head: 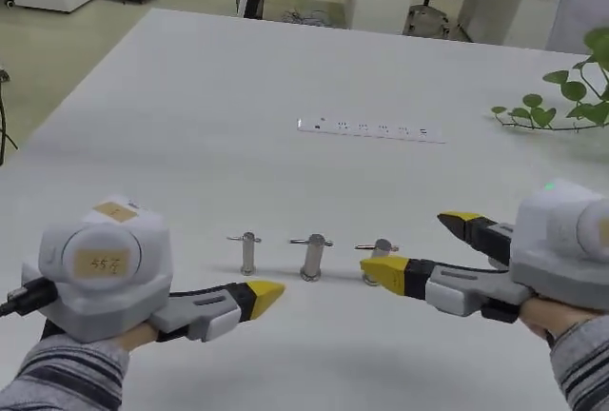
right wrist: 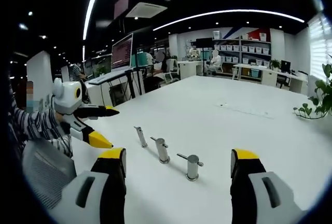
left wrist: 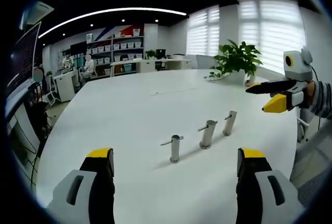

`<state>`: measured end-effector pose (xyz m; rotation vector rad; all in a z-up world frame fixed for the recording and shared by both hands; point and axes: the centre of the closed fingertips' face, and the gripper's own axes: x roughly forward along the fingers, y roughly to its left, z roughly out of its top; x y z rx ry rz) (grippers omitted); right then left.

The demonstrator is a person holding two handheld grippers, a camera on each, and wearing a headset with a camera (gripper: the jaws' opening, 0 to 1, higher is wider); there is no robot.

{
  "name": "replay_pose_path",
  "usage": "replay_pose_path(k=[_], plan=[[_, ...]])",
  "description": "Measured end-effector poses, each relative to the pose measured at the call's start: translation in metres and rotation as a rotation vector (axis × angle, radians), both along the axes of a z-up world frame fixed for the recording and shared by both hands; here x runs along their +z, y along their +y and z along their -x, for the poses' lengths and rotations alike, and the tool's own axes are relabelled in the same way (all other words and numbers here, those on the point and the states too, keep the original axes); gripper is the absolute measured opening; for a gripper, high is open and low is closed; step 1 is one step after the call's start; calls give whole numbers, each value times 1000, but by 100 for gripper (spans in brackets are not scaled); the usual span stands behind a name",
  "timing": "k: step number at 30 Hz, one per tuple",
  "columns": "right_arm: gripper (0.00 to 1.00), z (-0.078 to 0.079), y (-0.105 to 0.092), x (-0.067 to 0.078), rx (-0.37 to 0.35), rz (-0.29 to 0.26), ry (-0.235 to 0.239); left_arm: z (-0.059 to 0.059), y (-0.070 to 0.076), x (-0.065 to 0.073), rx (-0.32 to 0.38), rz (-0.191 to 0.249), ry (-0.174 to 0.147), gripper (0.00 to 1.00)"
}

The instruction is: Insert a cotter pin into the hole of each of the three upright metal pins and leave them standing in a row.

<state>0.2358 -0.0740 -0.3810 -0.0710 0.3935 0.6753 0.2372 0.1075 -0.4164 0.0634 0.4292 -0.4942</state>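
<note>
The right gripper is spread wide and holds nothing; in the head view its lower yellow jaw overlaps the foot of the end pin, while the left gripper view shows it apart from the row, so contact looks unlikely. The left gripper is likewise wide and empty, near the other end of the row. The end pin, middle pin and far pin stand upright in a straight line on the white bench, apart from one another. Each appears to carry a cotter pin crosswise through its head (whether each is fully seated is too small to tell).

Judged state: insertion looks done; only a clean retreat remains.

- **Principal hazard:** a sideways sweep of the right gripper's open lower jaw could clip the end pin or its projecting cotter. The pins look tall on small feet and would probably topple; one falling along the line could take down its neighbour.
- **Secondary hazard:** a jaw tip could snag a cotter and draw it out, or turn its pin out of line.

A straight pull away from the row would likely avoid both. Beyond the row, well apart, lies a power strip; a plant stands at the bench edge.
</note>
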Motion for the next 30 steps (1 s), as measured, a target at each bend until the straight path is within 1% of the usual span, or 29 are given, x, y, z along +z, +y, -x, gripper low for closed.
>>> replay_pose_path(k=[3,4,7,10,13,15,16,19,21,23,24,30], plan=[[85,3,0,-4,-12,-19,-12,1,-1,-1,0,1,5,99],[86,4,0,-5,-14,-20,-17,1,-2,0,1,12,0,99],[88,5,-1,-9,-29,-17,-24,0,-3,1,-3,23,-6,99],[91,5,-4,-12,-52,-42,-19,1,-3,0,-6,16,-2,99],[91,5,-6,-14,-69,-47,-21,1,-2,-1,-3,14,2,99],[91,5,-7,-15,-81,-31,-47,1,-1,-2,0,9,3,99],[91,7,-7,-16,-83,-33,-49,1,-1,-2,2,8,4,99],[91,9,-4,-18,-87,-78,-29,0,1,-2,11,7,1,99],[89,10,-4,-22,-86,-65,-28,0,1,-3,11,7,6,99],[88,10,-6,-27,-83,-9,-36,1,1,-3,9,0,3,99],[88,11,-5,-29,-79,4,-36,1,0,-3,7,-3,5,99],[85,12,-3,-31,-76,3,-34,3,0,-5,5,-7,15,99]])
